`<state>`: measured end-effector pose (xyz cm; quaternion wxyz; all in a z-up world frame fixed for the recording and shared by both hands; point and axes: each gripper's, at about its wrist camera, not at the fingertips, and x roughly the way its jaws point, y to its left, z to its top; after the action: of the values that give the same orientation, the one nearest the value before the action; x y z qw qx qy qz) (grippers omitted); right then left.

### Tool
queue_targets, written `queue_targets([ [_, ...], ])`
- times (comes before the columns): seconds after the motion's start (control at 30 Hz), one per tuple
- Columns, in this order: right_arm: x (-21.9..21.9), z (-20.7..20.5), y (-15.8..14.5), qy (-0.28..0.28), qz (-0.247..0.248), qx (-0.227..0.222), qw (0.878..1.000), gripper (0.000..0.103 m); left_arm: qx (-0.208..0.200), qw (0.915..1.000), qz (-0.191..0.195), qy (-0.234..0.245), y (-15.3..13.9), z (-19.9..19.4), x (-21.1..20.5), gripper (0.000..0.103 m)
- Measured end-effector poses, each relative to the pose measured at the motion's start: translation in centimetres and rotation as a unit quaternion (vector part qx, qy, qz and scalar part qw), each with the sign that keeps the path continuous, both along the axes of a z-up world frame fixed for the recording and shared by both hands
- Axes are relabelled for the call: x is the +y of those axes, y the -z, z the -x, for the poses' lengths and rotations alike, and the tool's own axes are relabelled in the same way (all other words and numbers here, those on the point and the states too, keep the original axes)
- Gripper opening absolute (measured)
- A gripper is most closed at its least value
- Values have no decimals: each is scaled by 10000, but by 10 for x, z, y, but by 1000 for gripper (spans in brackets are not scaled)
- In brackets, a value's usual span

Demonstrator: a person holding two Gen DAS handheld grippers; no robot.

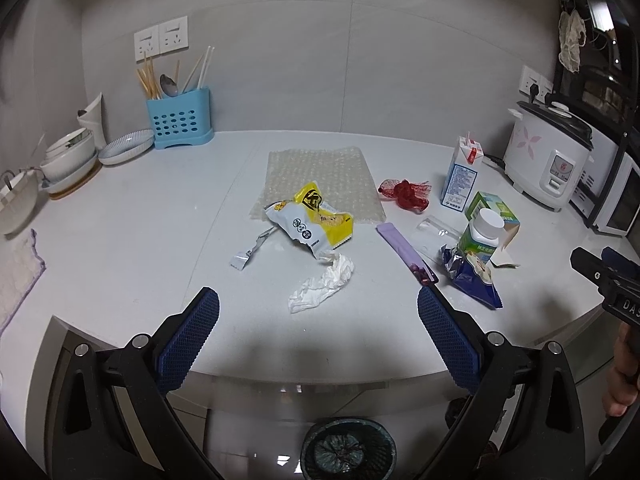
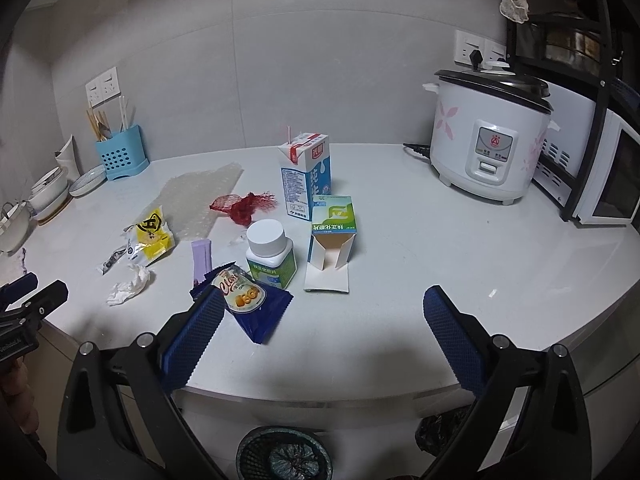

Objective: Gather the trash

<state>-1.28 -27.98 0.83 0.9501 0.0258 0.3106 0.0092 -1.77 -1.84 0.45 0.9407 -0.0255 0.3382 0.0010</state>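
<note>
Wastebasket [image 1: 348,450] cut by the bottom edge; purple sachet [image 2: 201,258] partly behind the blue wrapper [image 2: 256,308]

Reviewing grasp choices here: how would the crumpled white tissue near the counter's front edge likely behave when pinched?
The crumpled tissue looks thin and creased, so it is probably very light and floppy, compressing between the pads. It lies loose on the counter, so a nudge would likely slide it. The left gripper is open wide enough to straddle it.

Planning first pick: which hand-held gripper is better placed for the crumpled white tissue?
Left. The crumpled tissue lies just ahead between the open left hand-held gripper fingers; from the open right hand-held gripper, it sits far left, past the blue wrapper.
</note>
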Motion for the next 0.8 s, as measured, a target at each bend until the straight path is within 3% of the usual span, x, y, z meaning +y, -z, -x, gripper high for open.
queue_targets([
  [0.8,1,6,-5,-7,-11,-7,10000,96,40,10000,67,26,-1,5,-2,97],
])
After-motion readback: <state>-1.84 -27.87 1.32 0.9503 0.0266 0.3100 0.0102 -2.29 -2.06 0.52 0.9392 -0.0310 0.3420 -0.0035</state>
